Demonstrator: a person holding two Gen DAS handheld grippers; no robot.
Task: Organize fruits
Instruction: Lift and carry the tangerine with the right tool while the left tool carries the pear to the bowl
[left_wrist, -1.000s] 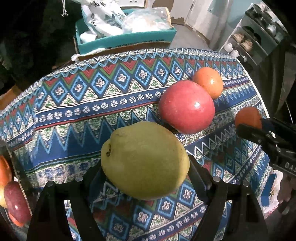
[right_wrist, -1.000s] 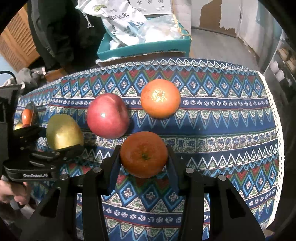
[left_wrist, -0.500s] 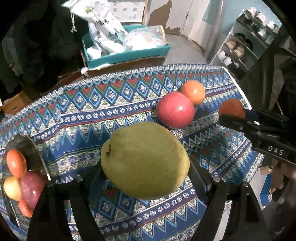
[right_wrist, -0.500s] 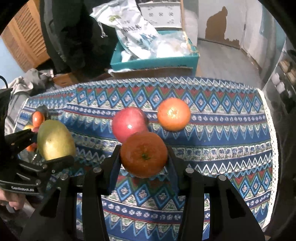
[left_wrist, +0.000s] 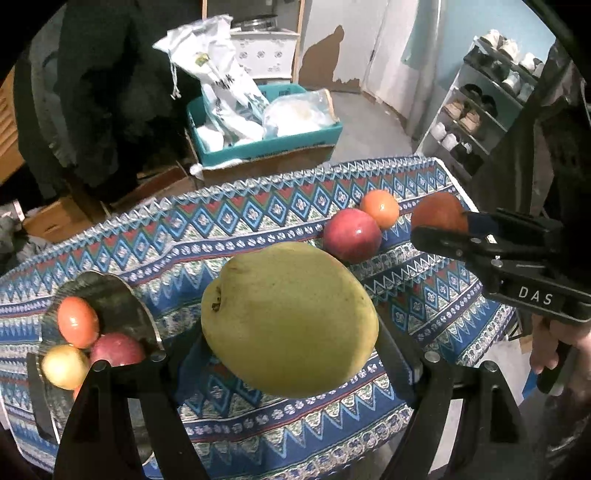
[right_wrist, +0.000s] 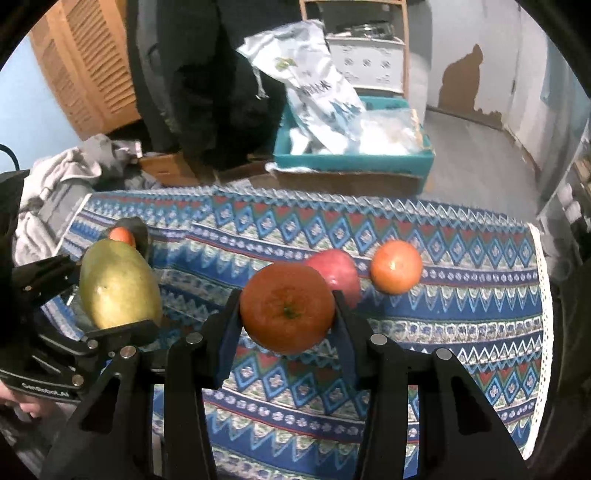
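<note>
Both fruits have gone up off the worktop (left_wrist: 258, 229) since a second ago, so they look ready to be carried to the metal plate (left_wrist: 110, 291) at the near left. The left hand-held gripper (left_wrist: 291, 354) squeezes a green pear (left_wrist: 290, 319). The right hand-held gripper (right_wrist: 288, 310) squeezes an orange (right_wrist: 287, 308). A red apple (left_wrist: 352, 235) and another orange (left_wrist: 380, 208) wait at the far right. Only the left view shows three fruits on the plate.

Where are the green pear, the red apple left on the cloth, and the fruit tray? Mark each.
green pear (left_wrist: 290, 317), left wrist view, middle of its skin.
red apple (left_wrist: 352, 235), left wrist view, its front face.
fruit tray (left_wrist: 110, 295), left wrist view, bare inner wall.
</note>
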